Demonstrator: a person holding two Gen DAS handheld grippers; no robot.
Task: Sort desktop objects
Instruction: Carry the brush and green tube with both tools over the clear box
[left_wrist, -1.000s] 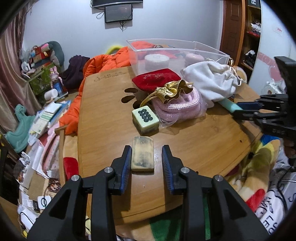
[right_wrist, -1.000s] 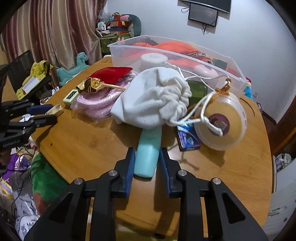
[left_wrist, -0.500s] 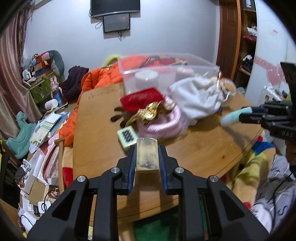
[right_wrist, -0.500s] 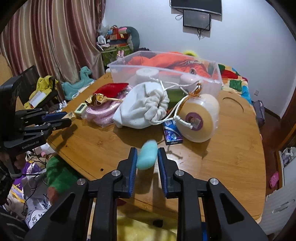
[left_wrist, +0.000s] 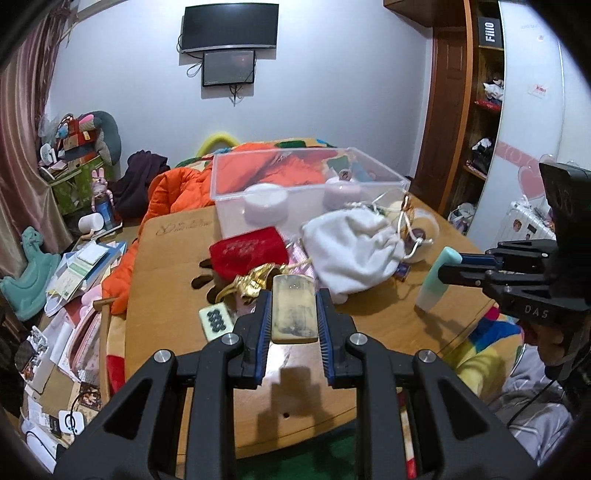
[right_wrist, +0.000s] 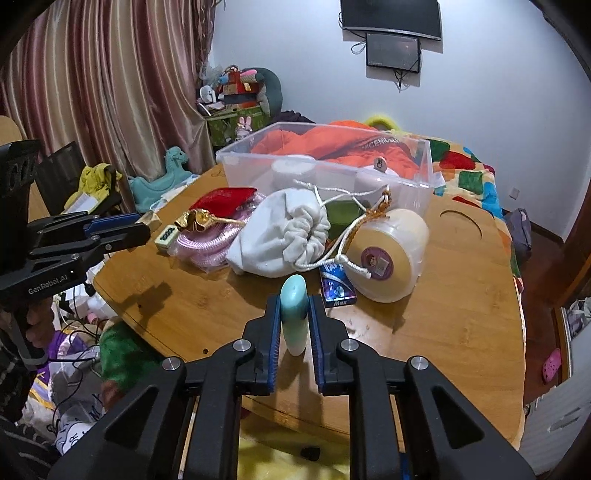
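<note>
My left gripper (left_wrist: 293, 314) is shut on a tan worn block (left_wrist: 294, 310) and holds it above the wooden table (left_wrist: 166, 266). My right gripper (right_wrist: 293, 321) is shut on a teal tube (right_wrist: 294, 314), lifted above the table (right_wrist: 461, 314); it also shows in the left wrist view (left_wrist: 437, 278). The left gripper shows at the left of the right wrist view (right_wrist: 144, 227). On the table lie a green-dotted mahjong tile (left_wrist: 216, 323), a white drawstring bag (left_wrist: 351, 251), a red pouch (left_wrist: 249, 251), a gold ribbon (left_wrist: 255, 282) and a pink rope bundle (right_wrist: 210, 240).
A clear plastic bin (left_wrist: 295, 184) with white jars stands at the table's far side. A round cream container (right_wrist: 388, 254) and a small blue box (right_wrist: 338, 290) lie right of the bag. Papers and toys crowd the floor at left (left_wrist: 74, 269).
Both grippers closed on their objects and lifted them off the table: the left on the tan block, the right on the teal tube. Both views pulled back and up.
</note>
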